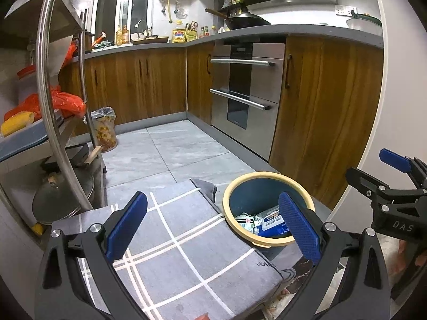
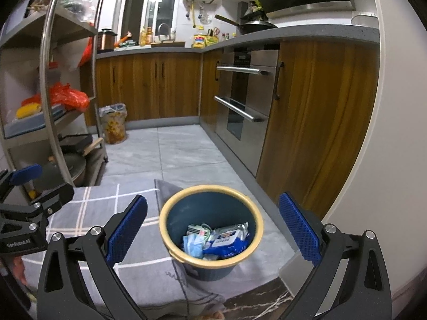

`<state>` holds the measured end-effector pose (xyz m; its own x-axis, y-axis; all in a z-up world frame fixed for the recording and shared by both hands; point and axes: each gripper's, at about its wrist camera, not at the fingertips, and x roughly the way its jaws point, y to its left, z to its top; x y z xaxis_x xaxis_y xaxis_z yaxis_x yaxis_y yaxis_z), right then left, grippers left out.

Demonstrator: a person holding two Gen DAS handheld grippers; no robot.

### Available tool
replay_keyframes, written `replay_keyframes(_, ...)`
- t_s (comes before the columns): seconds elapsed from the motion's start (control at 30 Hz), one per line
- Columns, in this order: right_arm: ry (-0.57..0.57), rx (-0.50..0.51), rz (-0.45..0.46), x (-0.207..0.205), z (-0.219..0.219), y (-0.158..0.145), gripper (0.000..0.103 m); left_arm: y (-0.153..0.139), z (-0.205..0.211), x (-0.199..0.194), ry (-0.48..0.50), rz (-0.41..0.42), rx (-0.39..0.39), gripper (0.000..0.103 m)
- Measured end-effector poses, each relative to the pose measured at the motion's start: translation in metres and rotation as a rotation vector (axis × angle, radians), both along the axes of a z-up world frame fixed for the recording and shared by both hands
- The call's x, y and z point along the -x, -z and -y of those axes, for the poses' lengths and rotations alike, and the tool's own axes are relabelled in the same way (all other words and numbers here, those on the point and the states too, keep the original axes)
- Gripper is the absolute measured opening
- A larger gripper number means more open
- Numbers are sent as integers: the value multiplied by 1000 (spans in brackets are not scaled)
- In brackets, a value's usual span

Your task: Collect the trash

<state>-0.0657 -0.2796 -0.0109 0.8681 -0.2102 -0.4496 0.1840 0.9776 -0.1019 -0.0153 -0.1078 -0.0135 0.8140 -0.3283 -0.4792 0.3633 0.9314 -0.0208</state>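
Both my grippers are spread wide with nothing in them: left gripper (image 1: 213, 229) over the checked grey mat (image 1: 170, 242), right gripper (image 2: 213, 229) framing the blue bin (image 2: 210, 226) at bottom centre. The trash (image 2: 218, 240), wipes packet and crumpled wrappers, sits inside the bin, which stands on the mat's edge.

A kitchen with pale grey floor tiles (image 2: 184, 149) and a grey checked mat (image 1: 186, 245) in the near part. Wooden cabinets (image 2: 149, 85) under a grey counter (image 2: 320, 33) run along the far and right sides, with a steel oven (image 2: 245, 90) built in. A metal shelf rack (image 2: 53, 80) stands left. A window (image 2: 160, 2) lies far.
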Motion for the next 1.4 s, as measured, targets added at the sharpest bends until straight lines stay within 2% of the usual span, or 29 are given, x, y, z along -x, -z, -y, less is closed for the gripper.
replay_keyframes(1.4, 1, -5, 0, -1, 2, 1, 98, 2, 3, 1, 29, -6, -19, 97)
